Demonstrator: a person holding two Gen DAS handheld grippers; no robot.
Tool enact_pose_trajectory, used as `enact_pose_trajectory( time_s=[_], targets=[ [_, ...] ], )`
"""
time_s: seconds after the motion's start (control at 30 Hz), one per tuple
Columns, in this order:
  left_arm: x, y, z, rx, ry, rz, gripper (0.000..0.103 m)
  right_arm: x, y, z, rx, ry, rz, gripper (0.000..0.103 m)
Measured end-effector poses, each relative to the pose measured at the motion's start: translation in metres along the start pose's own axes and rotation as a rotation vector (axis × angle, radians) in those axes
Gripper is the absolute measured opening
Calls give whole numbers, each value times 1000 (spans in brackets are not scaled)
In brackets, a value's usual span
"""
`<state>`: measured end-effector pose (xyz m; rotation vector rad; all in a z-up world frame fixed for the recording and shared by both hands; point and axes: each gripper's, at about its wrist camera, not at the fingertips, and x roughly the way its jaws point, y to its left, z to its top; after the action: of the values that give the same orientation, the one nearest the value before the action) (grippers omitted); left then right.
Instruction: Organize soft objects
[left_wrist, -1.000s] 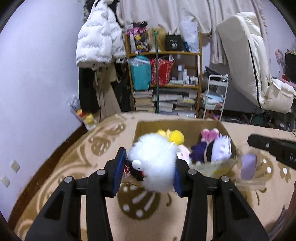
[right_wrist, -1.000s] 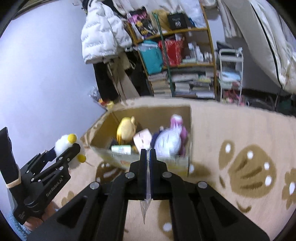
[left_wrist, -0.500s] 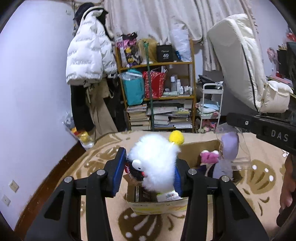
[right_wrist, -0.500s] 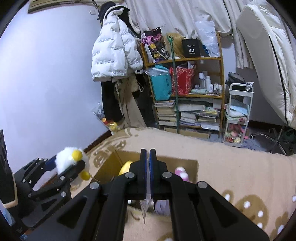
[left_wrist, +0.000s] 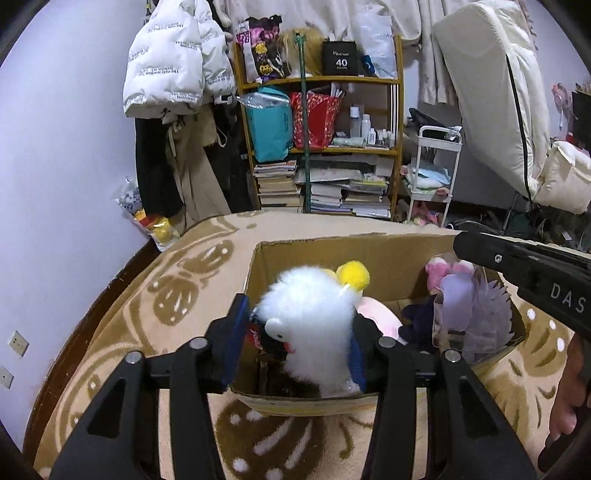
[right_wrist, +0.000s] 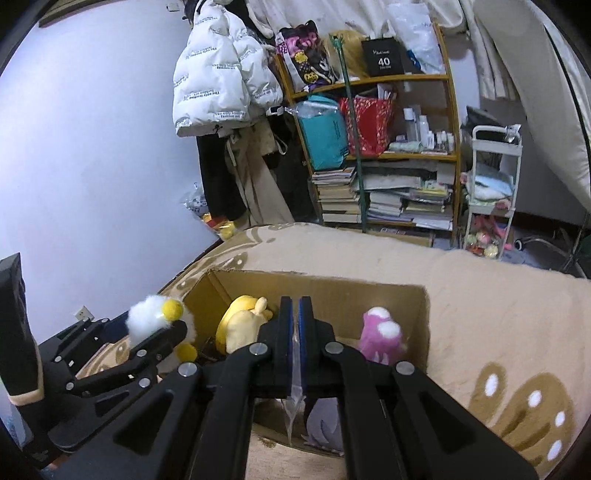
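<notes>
A white fluffy plush (left_wrist: 310, 325) with a yellow pom-pom sits between the pads of my left gripper (left_wrist: 297, 347), over the near left part of an open cardboard box (left_wrist: 351, 243). The jaws are opening, and both pads still touch the fur. My right gripper (right_wrist: 295, 332) is shut on the top of a clear plastic bag (right_wrist: 293, 402). A purple plush (left_wrist: 456, 302) hangs in that bag over the box's right side. In the right wrist view the left gripper (right_wrist: 162, 332) shows at the box's (right_wrist: 314, 280) left corner.
Inside the box lie a yellow plush (right_wrist: 240, 325), a pink plush (right_wrist: 380, 336) and a spiky pale plush (left_wrist: 491, 317). The box stands on a beige patterned rug (left_wrist: 177, 295). Behind it are a crowded shelf (left_wrist: 332, 147), a hanging white jacket (left_wrist: 173, 59) and a white cart (left_wrist: 432, 173).
Both grippers have come in over the box and dipped, so the box fills more of each view. The left jaws stand slightly wider around the white plush. The bagged purple plush now hangs inside the box's rim.
</notes>
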<state>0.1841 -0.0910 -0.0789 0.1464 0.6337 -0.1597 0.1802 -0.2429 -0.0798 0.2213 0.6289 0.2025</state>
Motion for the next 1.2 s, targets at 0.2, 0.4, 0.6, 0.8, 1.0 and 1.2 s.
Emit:
enact_pose_trajectory(
  time_s=[0.2, 0.4, 0.6, 0.8, 1.0, 1.2],
  targets=[
    [-6, 3, 0, -23, -11, 15, 56, 3, 0, -5, 0, 33, 5, 10],
    [-22, 1, 7, -46, -42, 56, 71, 0, 0, -6, -16, 46, -1, 11],
    [-27, -1, 3, -18, -48, 109, 78, 1, -5, -8, -27, 61, -6, 40],
    [-30, 1, 5, -15, -46, 115, 87, -6, -12, -3, 1, 46, -27, 68],
    [-46, 9, 8, -40, -61, 128, 96, -22, -12, 3, -27, -1, -76, 95],
    [-70, 15, 8, -32, -98, 149, 100, -41, -6, 6, -66, -30, -113, 103]
  ],
)
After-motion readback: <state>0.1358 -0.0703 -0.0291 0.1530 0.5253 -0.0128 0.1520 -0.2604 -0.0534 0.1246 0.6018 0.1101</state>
